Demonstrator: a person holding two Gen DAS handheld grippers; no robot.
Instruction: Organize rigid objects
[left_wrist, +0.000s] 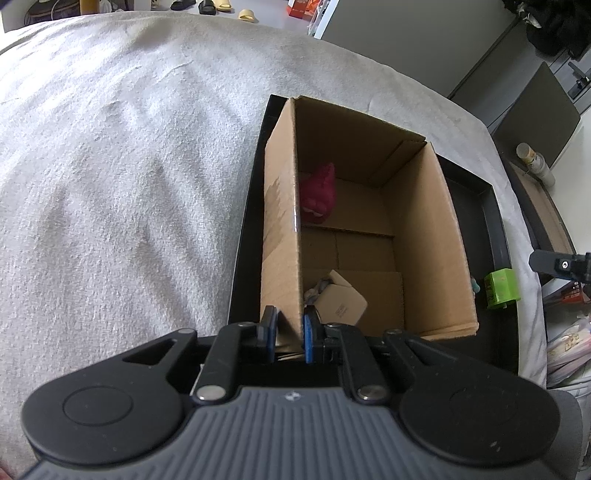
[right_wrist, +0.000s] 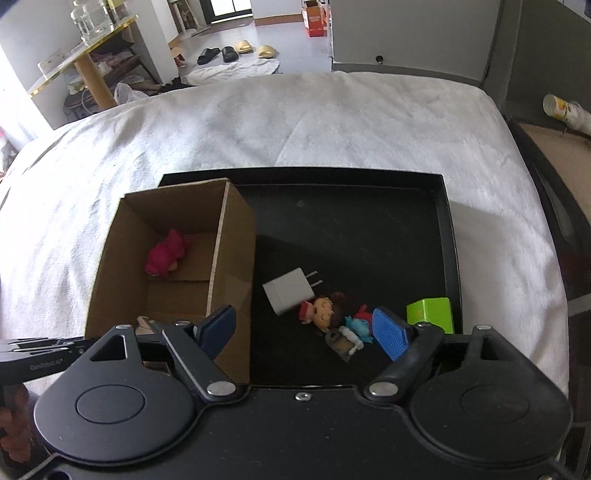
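A cardboard box (left_wrist: 417, 229) (right_wrist: 229, 258) stands in a black tray (left_wrist: 484, 206) (right_wrist: 351, 229) on a white bed. My left gripper (left_wrist: 290, 334) is shut on the box's near left wall. Inside the box lie a pink plush toy (left_wrist: 318, 195) (right_wrist: 166, 253) and a small tan carton (left_wrist: 341, 304). My right gripper (right_wrist: 306, 328) is open and empty, above the tray's near edge. Between its fingers lie a white charger plug (right_wrist: 288, 295), a small doll figure (right_wrist: 323, 310) and a blue-and-red figure (right_wrist: 356, 328). A green block (left_wrist: 502, 288) (right_wrist: 432, 314) sits at the tray's right.
The white blanket (left_wrist: 129, 184) (right_wrist: 332, 122) covers the bed around the tray. A dark side table with a cup (right_wrist: 565, 109) stands right of the bed. Slippers (right_wrist: 236, 51) lie on the floor beyond. The right gripper's finger (left_wrist: 561, 264) shows at the left view's right edge.
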